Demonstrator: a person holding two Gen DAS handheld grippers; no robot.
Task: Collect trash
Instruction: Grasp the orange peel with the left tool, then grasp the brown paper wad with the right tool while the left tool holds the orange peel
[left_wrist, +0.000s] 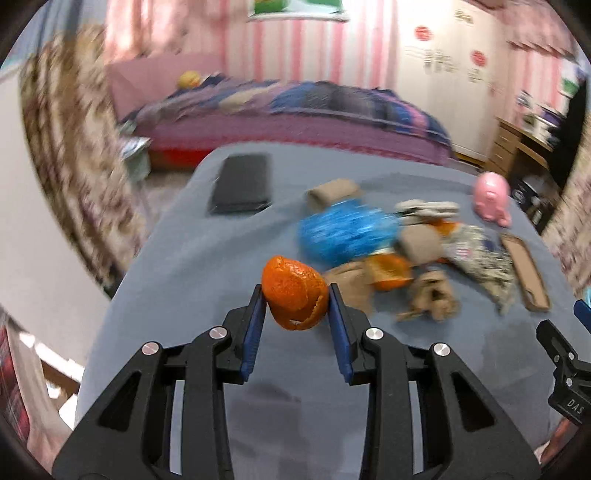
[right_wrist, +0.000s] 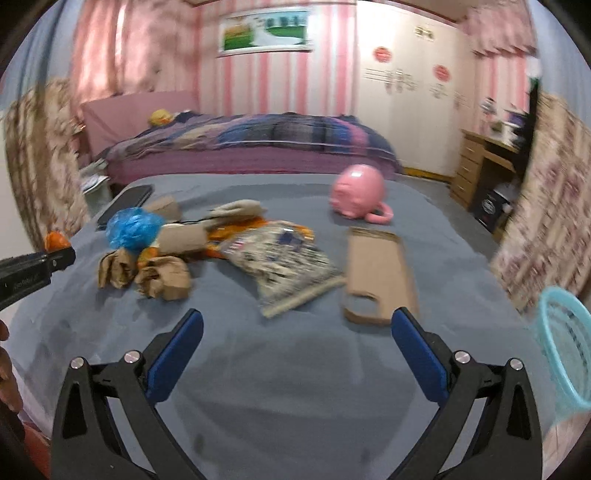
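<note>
My left gripper (left_wrist: 295, 295) is shut on an orange peel (left_wrist: 294, 295) and holds it above the blue-grey table (left_wrist: 192, 251). The peel also shows at the left edge of the right wrist view (right_wrist: 56, 240). A trash pile lies beyond: a crumpled blue plastic bag (left_wrist: 345, 230), more orange peel (left_wrist: 391, 271), crumpled brown paper (right_wrist: 162, 278), and a printed wrapper (right_wrist: 284, 260). My right gripper (right_wrist: 297, 325) is open and empty above the table's near part. A light blue mesh basket (right_wrist: 563, 343) stands at the right edge.
A flat brown cardboard piece (right_wrist: 376, 277) lies right of the wrapper. A pink pig-shaped mug (right_wrist: 358, 194) stands at the back right. A black phone-like slab (left_wrist: 242, 182) lies at the back left. A bed, a wardrobe and a wooden desk are behind the table.
</note>
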